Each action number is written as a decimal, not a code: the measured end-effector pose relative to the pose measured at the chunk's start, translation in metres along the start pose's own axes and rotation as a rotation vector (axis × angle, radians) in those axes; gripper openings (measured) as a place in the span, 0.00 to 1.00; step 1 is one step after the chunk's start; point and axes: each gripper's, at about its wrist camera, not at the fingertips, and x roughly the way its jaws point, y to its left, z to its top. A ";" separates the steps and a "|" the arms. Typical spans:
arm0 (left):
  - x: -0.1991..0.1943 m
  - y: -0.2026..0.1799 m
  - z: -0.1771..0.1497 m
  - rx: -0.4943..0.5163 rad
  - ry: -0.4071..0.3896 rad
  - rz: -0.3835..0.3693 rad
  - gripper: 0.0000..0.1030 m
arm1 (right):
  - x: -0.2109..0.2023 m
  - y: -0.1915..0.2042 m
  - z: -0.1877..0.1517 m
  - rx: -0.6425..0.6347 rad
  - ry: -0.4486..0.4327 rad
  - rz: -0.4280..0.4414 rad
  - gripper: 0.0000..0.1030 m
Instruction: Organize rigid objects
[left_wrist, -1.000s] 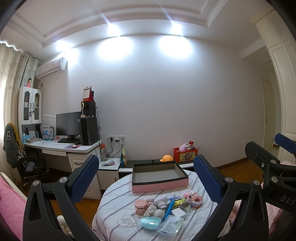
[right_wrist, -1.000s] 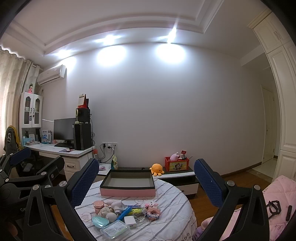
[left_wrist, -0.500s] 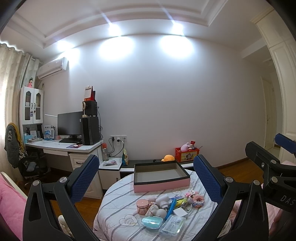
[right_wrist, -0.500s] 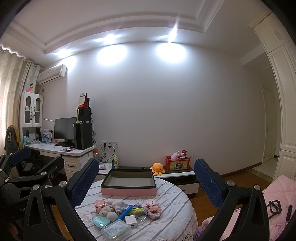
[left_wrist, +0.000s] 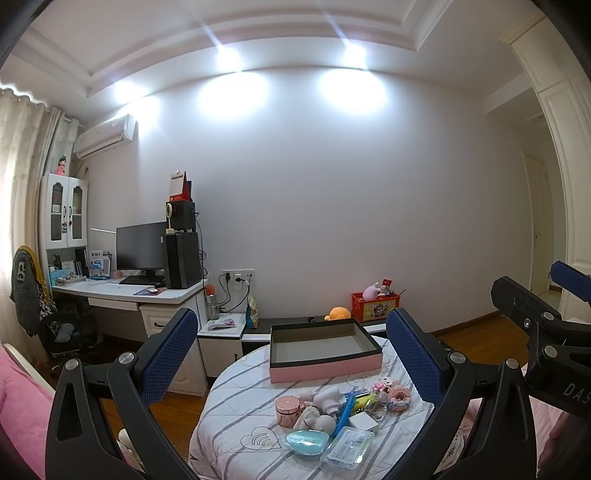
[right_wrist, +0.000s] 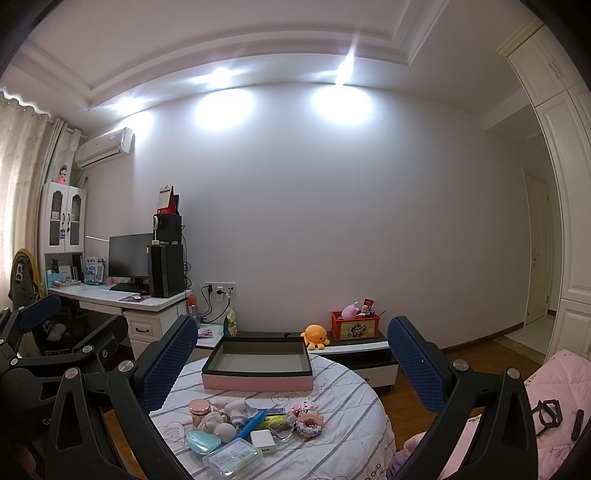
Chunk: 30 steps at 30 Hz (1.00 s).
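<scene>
Both grippers are hanging above the round table's striped cloth (right_wrist: 343, 435), jaws spread wide and holding nothing: the left gripper (left_wrist: 291, 362) and the right gripper (right_wrist: 291, 365). The left view has been drifting slightly leftward, shifting the table rightward in frame. Nearest, a clear plastic case (right_wrist: 232, 458) is lying beside a teal case (right_wrist: 201, 441), a white charger (right_wrist: 263, 440) and a blue stick (right_wrist: 251, 424) slanting up-right. Beyond, a rose-gold jar (right_wrist: 199, 408) is standing upright. Farthest, the empty pink tray (right_wrist: 258, 382) is lying with its long axis left-right. Cloth lettering is unreadable.

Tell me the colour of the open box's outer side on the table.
Pink, with a dark rim; the box shows best in the right wrist view.
</scene>
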 end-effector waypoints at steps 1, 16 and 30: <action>0.000 0.000 0.000 0.000 -0.001 0.000 1.00 | 0.000 0.000 0.000 -0.001 0.000 0.000 1.00; 0.014 0.000 -0.005 -0.003 0.030 0.003 1.00 | 0.014 0.001 -0.003 -0.006 0.038 0.002 1.00; 0.049 -0.005 -0.032 0.028 0.117 -0.023 1.00 | 0.048 -0.001 -0.026 -0.020 0.133 0.006 1.00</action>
